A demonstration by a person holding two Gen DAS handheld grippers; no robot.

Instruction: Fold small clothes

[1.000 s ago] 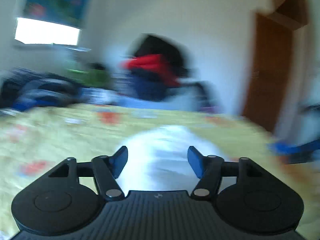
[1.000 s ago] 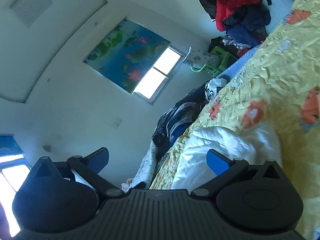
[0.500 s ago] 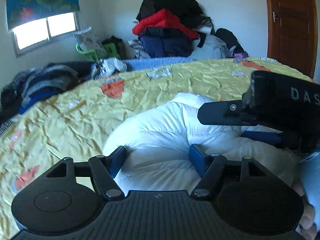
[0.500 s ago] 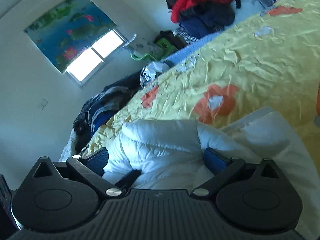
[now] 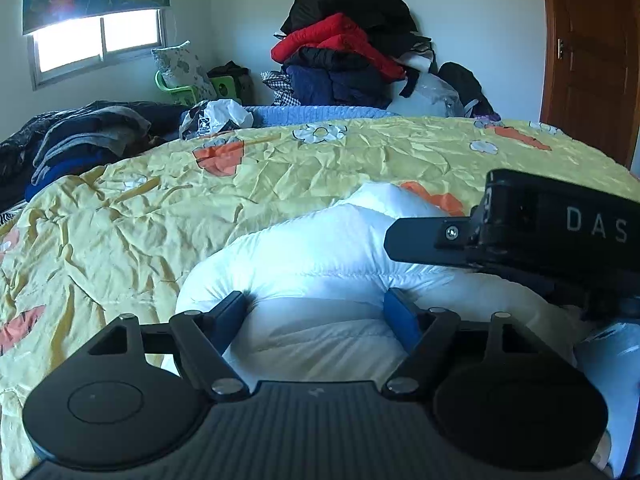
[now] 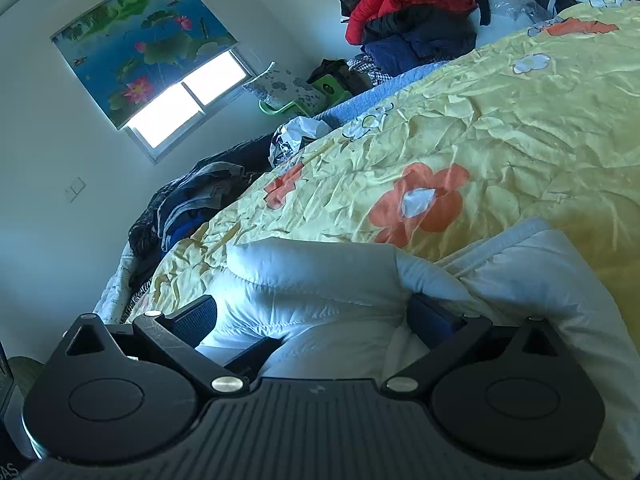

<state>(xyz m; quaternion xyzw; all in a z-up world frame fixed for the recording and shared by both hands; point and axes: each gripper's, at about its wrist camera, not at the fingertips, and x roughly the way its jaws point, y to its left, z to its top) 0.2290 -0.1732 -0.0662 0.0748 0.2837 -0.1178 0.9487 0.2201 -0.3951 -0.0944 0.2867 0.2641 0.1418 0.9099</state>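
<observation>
Left gripper (image 5: 316,312) opening, white padded jacket (image 5: 320,256) between jaws; right gripper (image 6: 316,316) wide, straddling jacket.

Bed (image 5: 132,220): yellow cover with orange and white flowers, all crinkly.
On it: puffy white jacket (image 5: 320,248), near the front edge.

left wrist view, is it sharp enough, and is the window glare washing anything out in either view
Left wrist view: sharp, fisheye bends the door; the window is blown out, yet the white jacket keeps its seams. Right wrist view: tilted, window also clipped, jacket bluish but readable.
</observation>
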